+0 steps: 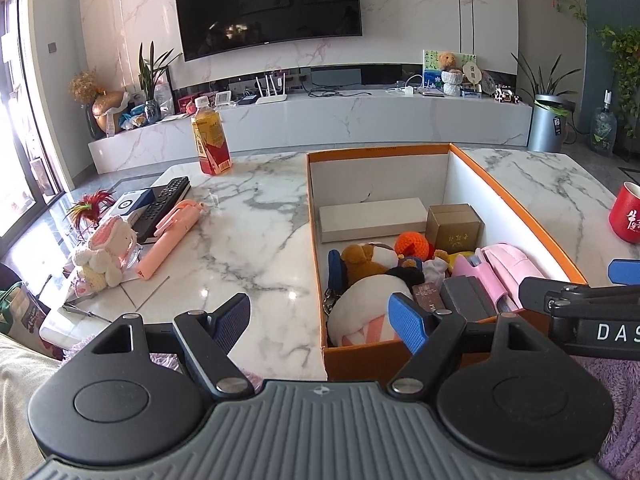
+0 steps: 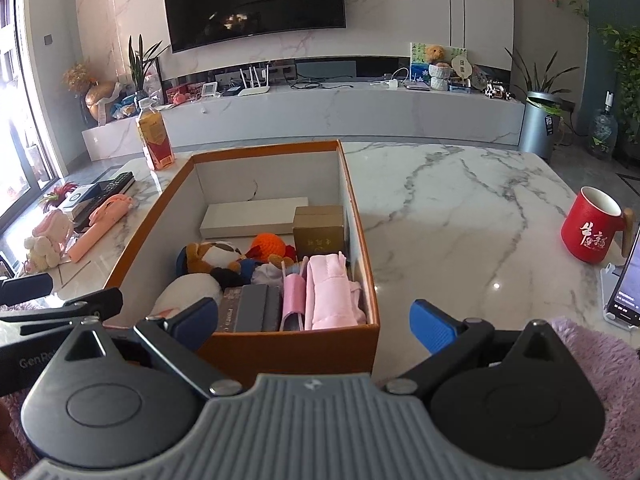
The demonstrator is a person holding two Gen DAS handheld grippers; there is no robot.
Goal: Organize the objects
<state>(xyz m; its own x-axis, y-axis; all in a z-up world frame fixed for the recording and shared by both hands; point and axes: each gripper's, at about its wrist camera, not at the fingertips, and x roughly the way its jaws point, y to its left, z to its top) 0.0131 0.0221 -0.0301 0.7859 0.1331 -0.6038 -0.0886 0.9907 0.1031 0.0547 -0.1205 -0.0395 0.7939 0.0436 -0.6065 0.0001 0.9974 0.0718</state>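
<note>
An orange box (image 1: 516, 204) (image 2: 292, 344) with white inside walls stands on the marble table and holds plush toys (image 1: 364, 264), small cartons (image 1: 454, 226), a pink pouch (image 2: 330, 292) and grey items. Loose things lie at the table's left: a pink selfie stick (image 1: 168, 236), a pink-white plush (image 1: 106, 254), a black remote (image 1: 162, 206) and a drink bottle (image 1: 210, 140). My left gripper (image 1: 320, 320) is open and empty at the box's near left corner. My right gripper (image 2: 316, 322) is open and empty, straddling the box's near right corner.
A red mug (image 2: 592, 226) and a phone on a stand (image 2: 626, 280) sit at the table's right. A purple fuzzy cloth (image 2: 600, 360) lies at the near edge. A TV and a marble console stand beyond the table.
</note>
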